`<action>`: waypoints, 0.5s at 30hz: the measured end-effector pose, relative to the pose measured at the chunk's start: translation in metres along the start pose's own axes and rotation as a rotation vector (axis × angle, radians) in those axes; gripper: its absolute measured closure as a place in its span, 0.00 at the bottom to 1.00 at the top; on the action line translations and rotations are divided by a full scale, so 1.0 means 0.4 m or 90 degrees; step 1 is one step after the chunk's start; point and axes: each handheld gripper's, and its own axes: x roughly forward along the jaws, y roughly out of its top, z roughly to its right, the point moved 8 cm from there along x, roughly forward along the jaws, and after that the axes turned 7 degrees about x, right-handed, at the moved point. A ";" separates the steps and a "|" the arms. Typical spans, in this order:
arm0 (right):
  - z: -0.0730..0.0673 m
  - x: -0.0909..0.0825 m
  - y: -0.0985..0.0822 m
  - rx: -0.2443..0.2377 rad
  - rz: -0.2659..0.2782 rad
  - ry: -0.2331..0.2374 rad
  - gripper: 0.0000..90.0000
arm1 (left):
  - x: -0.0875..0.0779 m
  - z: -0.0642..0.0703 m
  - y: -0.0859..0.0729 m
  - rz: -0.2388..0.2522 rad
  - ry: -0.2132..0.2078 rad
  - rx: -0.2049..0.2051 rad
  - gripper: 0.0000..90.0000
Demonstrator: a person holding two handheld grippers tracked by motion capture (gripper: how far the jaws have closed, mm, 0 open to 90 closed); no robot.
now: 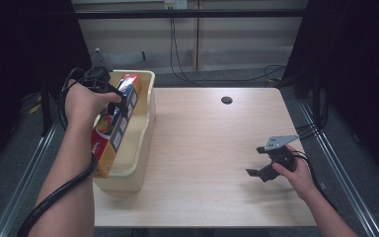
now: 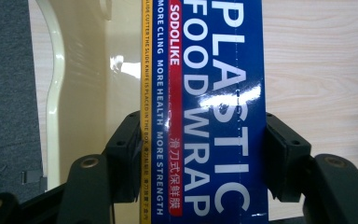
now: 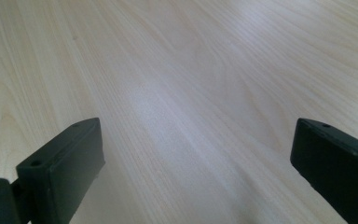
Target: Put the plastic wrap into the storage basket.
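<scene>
**Plastic wrap box clamped over the bin at the table's left edge**

The left gripper (image 2: 200,154) has its two black jaws pressed against the long sides of a box of plastic food wrap (image 2: 205,107), gripping it firmly. In the left gripper view the box runs straight up between the jaws, its blue face printed in large white letters, with a red stripe and a yellow edge along one side. In the high view the same box (image 1: 112,129) lies lengthwise and tilted inside a cream plastic bin (image 1: 145,128), its near end propped up over the bin's near rim and its far end lower, toward the far wall. The person's left hand (image 1: 85,102) holds the gripper (image 1: 109,95) above the box's far half.

The bin stands at the left edge of the wooden table (image 1: 212,148), reaching from near the far left corner almost to the near edge.

The right gripper (image 1: 259,170) is held by the right hand (image 1: 296,173) low over the table toward the right edge, closer to the near side, well apart from the bin. In the right gripper view its jaws stand wide apart over bare wood (image 3: 191,93), with nothing between them.

A small dark round hole (image 1: 226,100) sits in the tabletop near the middle of the far edge.
</scene>
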 end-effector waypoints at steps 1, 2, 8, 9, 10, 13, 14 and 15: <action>0.000 0.000 0.000 0.000 0.000 0.000 0.02 | 0.000 0.000 0.000 0.000 0.000 0.000 0.45; 0.000 0.000 0.000 0.000 0.000 0.000 0.02 | 0.002 -0.001 -0.001 -0.002 0.001 0.000 0.45; -0.002 0.000 0.000 0.000 -0.001 0.001 0.02 | 0.015 -0.001 -0.003 -0.006 0.004 0.007 0.45; -0.002 0.001 0.000 -0.001 0.000 0.002 0.02 | 0.018 0.002 -0.003 -0.006 0.001 0.004 0.45; -0.002 0.001 0.000 -0.001 0.000 0.002 0.02 | 0.019 0.003 -0.003 -0.005 -0.002 0.005 0.45; -0.001 0.000 0.001 -0.001 0.001 0.002 0.02 | 0.025 0.005 -0.004 -0.007 -0.002 0.006 0.45; 0.000 -0.001 0.001 -0.001 0.002 0.001 0.02 | 0.030 0.006 -0.005 -0.006 -0.001 0.001 0.45; 0.000 -0.001 0.001 0.000 0.002 0.000 0.02 | 0.030 0.006 -0.005 -0.006 -0.001 0.001 0.45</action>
